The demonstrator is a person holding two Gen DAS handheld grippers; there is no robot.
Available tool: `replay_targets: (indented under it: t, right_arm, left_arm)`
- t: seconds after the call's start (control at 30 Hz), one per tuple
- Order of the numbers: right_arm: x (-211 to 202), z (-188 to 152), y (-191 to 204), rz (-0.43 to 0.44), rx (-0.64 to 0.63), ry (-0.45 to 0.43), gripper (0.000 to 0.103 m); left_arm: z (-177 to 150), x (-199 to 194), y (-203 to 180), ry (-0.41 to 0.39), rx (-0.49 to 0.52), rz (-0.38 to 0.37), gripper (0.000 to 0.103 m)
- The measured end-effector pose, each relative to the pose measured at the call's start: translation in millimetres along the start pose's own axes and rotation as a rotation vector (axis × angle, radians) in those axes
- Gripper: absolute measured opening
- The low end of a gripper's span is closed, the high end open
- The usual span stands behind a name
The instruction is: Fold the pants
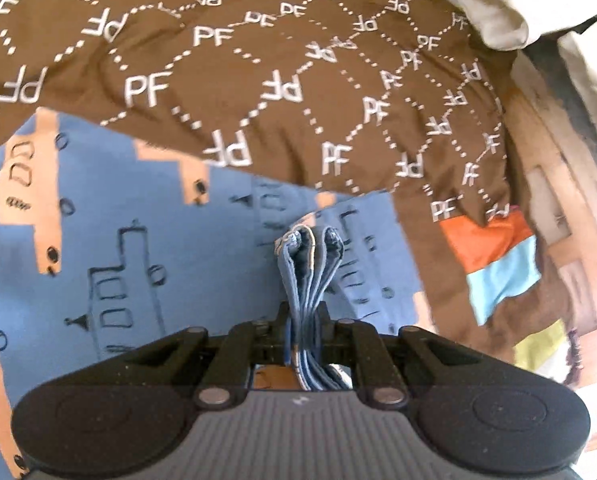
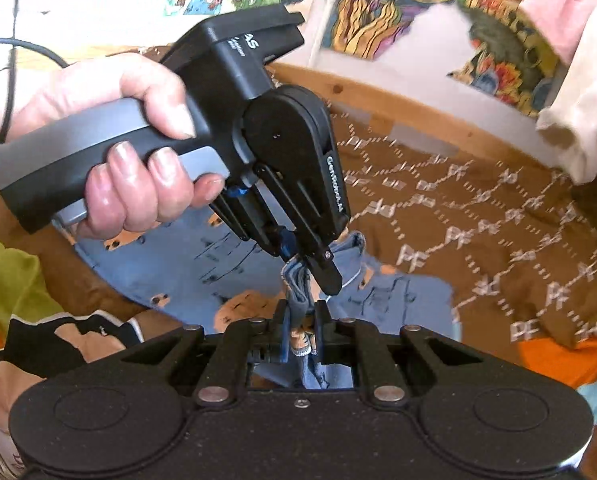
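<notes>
Pants (image 1: 110,264) (blue, printed) lie lower left on the brown blanket (image 1: 258,60); 2 grippers, left (image 1: 303,320) and right (image 2: 300,316), each clench bunched hem layers, likely to carry the fold over.

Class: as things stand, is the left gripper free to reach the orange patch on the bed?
Probably not: the left gripper is shut on the pants, so reaching the orange patch means releasing or dragging them.
</notes>
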State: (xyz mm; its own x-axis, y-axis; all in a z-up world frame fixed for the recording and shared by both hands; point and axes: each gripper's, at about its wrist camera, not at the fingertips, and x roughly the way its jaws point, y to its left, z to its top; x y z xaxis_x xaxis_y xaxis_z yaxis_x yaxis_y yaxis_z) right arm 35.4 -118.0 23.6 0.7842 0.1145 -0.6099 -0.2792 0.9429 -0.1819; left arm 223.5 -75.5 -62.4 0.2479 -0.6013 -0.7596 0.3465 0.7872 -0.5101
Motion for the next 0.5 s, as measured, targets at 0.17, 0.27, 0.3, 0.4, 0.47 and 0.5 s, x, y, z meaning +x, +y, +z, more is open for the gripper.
replay_targets:
  t: [0.17, 0.27, 0.3, 0.4, 0.47, 0.5]
  right_arm:
    - [8, -6, 7, 0.011, 0.012, 0.027, 0.015]
    - [9, -7, 5, 0.001, 0.019, 0.038, 0.021]
    - [10, -7, 4, -0.002, 0.022, 0.041, 0.023]
    - [13, -8, 0, -0.002, 0.043, 0.051, 0.025]
    - [13, -8, 1, -0.001, 0.046, 0.052, 0.025]
    - [13, -7, 1, 0.001, 0.041, 0.052, 0.025]
  left_arm:
    - [-9, -1, 10, -0.038, 0.002, -0.014, 0.026]
    - [-10, -1, 12, -0.043, 0.008, -0.016, 0.027]
    - [-10, -2, 13, -0.044, 0.007, -0.016, 0.027]
    - [-10, -1, 12, -0.048, -0.01, -0.017, 0.027]
    - [-11, -1, 12, -0.05, -0.018, -0.015, 0.026]
    - [-11, -1, 12, -0.051, -0.02, -0.013, 0.025]
